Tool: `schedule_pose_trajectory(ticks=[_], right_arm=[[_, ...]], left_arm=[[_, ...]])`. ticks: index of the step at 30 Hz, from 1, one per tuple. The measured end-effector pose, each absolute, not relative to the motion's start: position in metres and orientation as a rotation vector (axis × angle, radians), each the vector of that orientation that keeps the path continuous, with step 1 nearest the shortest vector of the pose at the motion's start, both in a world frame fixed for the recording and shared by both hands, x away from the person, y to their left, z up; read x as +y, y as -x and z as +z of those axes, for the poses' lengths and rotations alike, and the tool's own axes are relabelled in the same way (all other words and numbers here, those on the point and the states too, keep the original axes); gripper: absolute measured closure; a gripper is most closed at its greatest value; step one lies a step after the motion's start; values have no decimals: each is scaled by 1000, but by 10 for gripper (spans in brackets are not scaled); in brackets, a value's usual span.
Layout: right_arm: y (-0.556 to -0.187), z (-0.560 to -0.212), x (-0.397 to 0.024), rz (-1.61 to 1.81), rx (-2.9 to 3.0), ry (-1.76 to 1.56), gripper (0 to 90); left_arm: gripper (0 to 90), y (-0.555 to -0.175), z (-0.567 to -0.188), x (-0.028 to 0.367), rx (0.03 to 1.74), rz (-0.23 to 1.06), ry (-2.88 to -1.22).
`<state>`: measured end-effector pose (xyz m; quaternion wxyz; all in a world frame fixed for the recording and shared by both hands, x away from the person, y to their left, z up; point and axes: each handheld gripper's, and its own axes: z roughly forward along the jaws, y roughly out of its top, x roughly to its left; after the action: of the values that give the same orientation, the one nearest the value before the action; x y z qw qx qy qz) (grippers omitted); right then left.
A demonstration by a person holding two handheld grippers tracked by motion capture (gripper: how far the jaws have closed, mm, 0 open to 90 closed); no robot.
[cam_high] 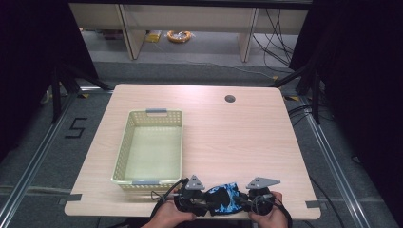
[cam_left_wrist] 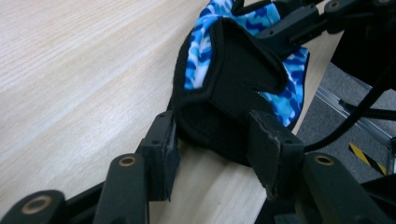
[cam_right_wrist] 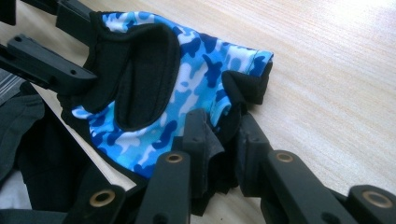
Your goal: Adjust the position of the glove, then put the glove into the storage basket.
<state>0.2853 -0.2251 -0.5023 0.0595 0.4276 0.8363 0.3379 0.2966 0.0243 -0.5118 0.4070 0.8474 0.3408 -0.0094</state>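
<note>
Glove (cam_high: 224, 198): blue camouflage print with black trim and a black palm; lies at the near edge of the worktop (cam_high: 237, 137), stretched between the two tools; no brand mark or lettering can be read on it.
Left tool (cam_left_wrist: 217, 154): its jaws stand on either side of the glove's black cuff end, part open; the cloth fills the gap, and the pads look to press on it. In the high view it sits at the glove's left end (cam_high: 192, 202).
Right tool (cam_right_wrist: 223, 140): jaws nearly together, pinching a black edge of the glove by the finger end. In the high view it sits at the glove's right end (cam_high: 252, 202).
Basket (cam_high: 124, 152): pale yellow, perforated walls, grey handles; stands on the left half of the worktop, apart from the glove.
Writing: a black "5" (cam_high: 76, 128) marked on the floor, left of the worktop.
</note>
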Motion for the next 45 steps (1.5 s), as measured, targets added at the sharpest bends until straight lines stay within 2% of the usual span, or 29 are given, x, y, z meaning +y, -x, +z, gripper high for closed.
schedule_pose_trajectory(ticks=[4,11,15,26,45], right_arm=[[-285,-502,-225,1021,2537,-1302,779],[-286,-504,-224,1059,2513,-1313,781],[-286,-502,-227,1033,2546,-1317,784],[-286,-505,-234,1119,2517,-1347,794],[-283,-496,-234,1183,2493,-1337,801]], left_arm=[[501,-296,-513,17,851,-12,-2123],[675,-292,-517,17,835,31,-2081],[718,-294,-518,17,848,19,-2056],[770,-297,-516,16,837,49,-2039],[791,-295,-506,21,826,61,-2008]])
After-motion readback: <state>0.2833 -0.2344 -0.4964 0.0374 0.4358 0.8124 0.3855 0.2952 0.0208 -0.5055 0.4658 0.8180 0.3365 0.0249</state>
